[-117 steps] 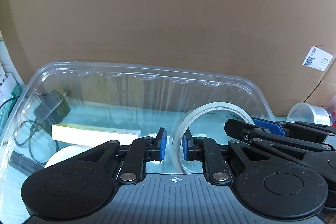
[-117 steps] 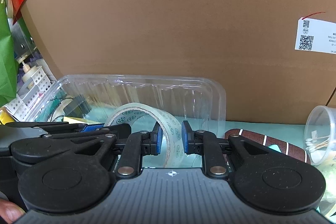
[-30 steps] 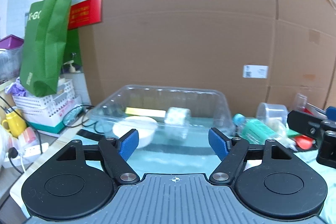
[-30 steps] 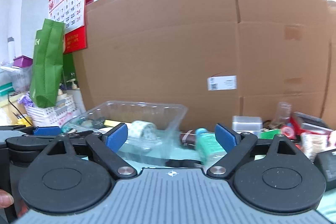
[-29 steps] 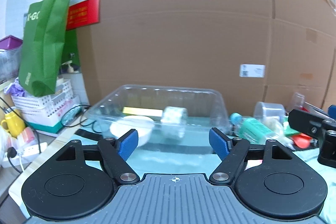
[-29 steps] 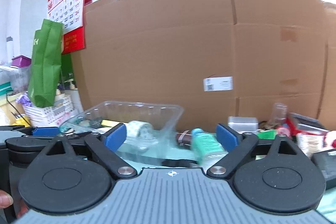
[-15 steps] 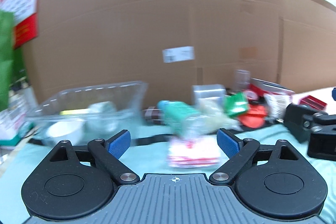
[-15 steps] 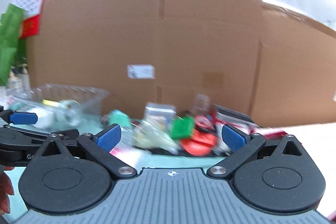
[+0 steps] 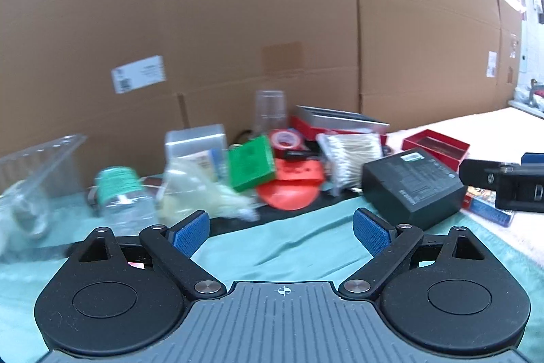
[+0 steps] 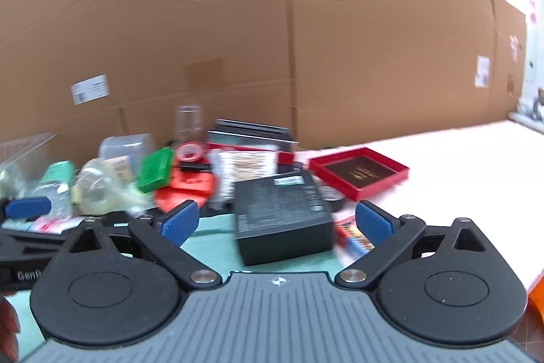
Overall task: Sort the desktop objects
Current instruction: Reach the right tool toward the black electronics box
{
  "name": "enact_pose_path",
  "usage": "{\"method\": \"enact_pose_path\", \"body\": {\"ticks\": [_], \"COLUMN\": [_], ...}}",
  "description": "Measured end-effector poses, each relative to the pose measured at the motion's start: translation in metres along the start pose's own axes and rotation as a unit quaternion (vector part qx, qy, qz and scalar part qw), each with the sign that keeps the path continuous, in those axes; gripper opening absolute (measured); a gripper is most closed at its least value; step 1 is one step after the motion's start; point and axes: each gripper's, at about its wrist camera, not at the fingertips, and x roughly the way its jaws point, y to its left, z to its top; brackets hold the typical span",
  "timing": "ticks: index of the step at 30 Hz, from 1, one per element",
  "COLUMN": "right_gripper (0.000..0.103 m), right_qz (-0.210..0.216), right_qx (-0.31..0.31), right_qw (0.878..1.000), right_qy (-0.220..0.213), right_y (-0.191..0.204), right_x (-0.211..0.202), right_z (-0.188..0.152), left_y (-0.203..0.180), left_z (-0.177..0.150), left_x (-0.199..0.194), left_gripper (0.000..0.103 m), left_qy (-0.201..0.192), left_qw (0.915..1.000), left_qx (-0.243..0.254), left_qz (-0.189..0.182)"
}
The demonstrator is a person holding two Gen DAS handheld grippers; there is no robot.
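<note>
Desktop objects blur together; clear tray cut off at left.

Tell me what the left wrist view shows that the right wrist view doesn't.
Only the left wrist view shows the right gripper's body at its right edge. Only the right wrist view shows the inside of the open red tray and the left gripper's blue pad. Both show the black box, green box and cotton swabs.

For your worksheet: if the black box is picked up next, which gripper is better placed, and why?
Probably the right gripper: the black box sits between its open jaws. In the left gripper view, the box lies off to the right.
</note>
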Motion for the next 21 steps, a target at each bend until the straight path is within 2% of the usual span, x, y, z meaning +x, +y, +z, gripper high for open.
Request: {"method": "enact_pose_path", "body": {"ticks": [5,8,14,17,19,21], "right_gripper": [0.096,0.095,0.094,0.095,0.095,0.094], "right_qz": [0.028,0.041,0.068,0.086,0.129,0.210], "right_qx": [0.054,0.065,0.080,0.090,0.099,0.114], "right_qw": [0.998,0.996,0.990,0.986,0.979,0.960], "right_qy": [0.020,0.045,0.097,0.111,0.126,0.146], "right_y": [-0.036,-0.046,-0.036,-0.023,-0.011,-0.001], "right_x": [0.033,0.062,0.104,0.103,0.094,0.085], "right_z": [0.015,0.022,0.012,0.003,-0.002,-0.006], "left_y": [-0.027,-0.040,-0.034,-0.025,-0.018,-0.011], "left_z": [0.002,0.000,-0.007,-0.009,-0.012,-0.016], "left_x": [0.024,0.034,0.040,0.038,0.036,0.033], "left_gripper": [0.097,0.097,0.097,0.097,0.097,0.097], "left_qy": [0.007,0.015,0.029,0.034,0.039,0.042], "left_qw": [0.9996,0.9991,0.9990,0.9991,0.9990,0.9989], "left_qx": [0.010,0.021,0.021,0.017,0.015,0.012], "left_qz": [-0.027,-0.033,-0.027,-0.020,-0.017,-0.015]}}
